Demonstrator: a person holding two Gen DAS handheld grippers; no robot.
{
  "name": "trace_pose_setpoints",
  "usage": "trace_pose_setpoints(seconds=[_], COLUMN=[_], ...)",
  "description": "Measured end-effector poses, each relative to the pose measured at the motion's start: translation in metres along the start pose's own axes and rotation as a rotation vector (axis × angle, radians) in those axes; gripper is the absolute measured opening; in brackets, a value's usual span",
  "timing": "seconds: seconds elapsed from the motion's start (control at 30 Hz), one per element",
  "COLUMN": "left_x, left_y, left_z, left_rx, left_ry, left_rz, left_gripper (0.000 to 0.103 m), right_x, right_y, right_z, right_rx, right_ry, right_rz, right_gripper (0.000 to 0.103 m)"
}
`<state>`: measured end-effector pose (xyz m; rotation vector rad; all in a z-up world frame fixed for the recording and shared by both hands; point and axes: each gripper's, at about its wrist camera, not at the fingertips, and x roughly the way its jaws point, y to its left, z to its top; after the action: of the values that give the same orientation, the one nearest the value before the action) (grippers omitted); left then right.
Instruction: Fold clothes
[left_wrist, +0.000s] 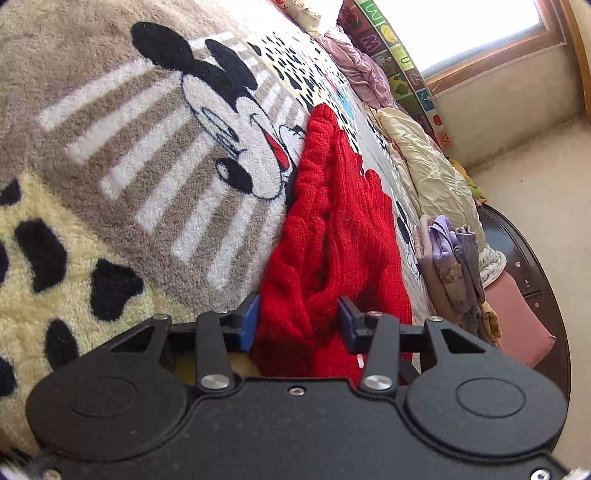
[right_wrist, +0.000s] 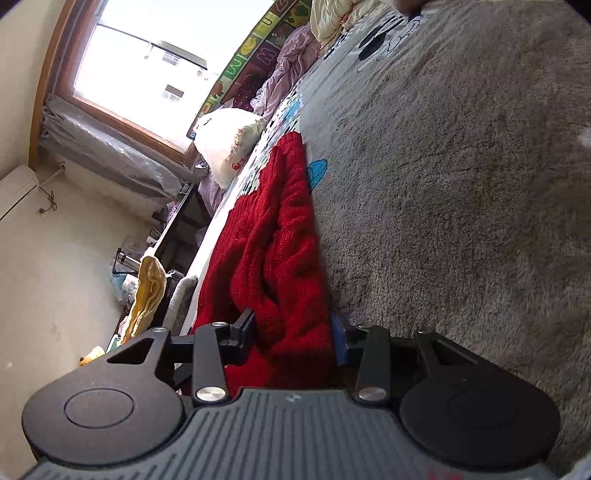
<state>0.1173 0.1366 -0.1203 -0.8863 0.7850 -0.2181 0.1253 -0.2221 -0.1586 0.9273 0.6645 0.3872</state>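
Gripping red sweater (left_wrist: 332, 236) edge, both grippers.

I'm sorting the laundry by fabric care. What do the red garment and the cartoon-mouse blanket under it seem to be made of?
The red cable-knit sweater looks like chunky knitted yarn, wool or acrylic, matte: raised twisted cables and ribbing show. The cartoon-mouse plush blanket looks like deep-pile fleece, probably synthetic: fuzzy tufted fibres blur the pattern's edges. Both grippers are clamped on the sweater.
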Motion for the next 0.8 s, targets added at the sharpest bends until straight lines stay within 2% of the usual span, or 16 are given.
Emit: trace_pose_setpoints(seconds=[0.13,0.27,0.37,0.43,0.5,0.53,0.63,0.67,0.73,0.8], left_x=[0.002,-0.005,-0.021,-0.030,-0.034,-0.041,-0.065,-0.070,-0.074,-0.071], left_y=[-0.005,-0.011,-0.019,-0.022,-0.028,-0.032,-0.048,-0.054,-0.066,-0.073], left_z=[-0.003,-0.012,-0.024,-0.028,-0.027,-0.026,-0.027,-0.031,-0.045,-0.071], left_rx=[0.045,0.004,-0.005,0.048,0.208,0.259,0.488,0.587,0.823,1.144], left_ry=[-0.010,0.013,0.016,0.001,-0.001,-0.017,-0.076,-0.081,-0.080,-0.075], left_rz=[0.030,0.010,0.004,0.037,0.095,0.099,0.045,0.038,0.041,0.109], left_gripper=[0.031,0.026,0.026,0.030,0.038,0.044,0.057,0.060,0.062,0.063], right_x=[0.006,0.000,-0.015,-0.021,-0.029,-0.035,-0.056,-0.061,-0.067,-0.072], right_y=[0.000,-0.002,0.003,0.004,0.009,0.016,0.053,0.065,0.084,0.092], right_z=[-0.002,-0.001,0.001,0.004,0.009,0.013,0.015,0.012,0.000,-0.018], right_rx=[-0.032,0.020,0.019,-0.002,-0.070,-0.128,-0.455,-0.585,-0.854,-1.117], right_ry=[-0.004,0.013,0.044,0.080,0.097,0.093,0.081,0.089,0.119,0.161], right_rz=[-0.003,0.038,0.050,0.025,-0.001,-0.003,-0.020,-0.026,-0.071,-0.127], right_gripper=[0.035,0.031,0.031,0.033,0.036,0.037,0.038,0.038,0.050,0.050])
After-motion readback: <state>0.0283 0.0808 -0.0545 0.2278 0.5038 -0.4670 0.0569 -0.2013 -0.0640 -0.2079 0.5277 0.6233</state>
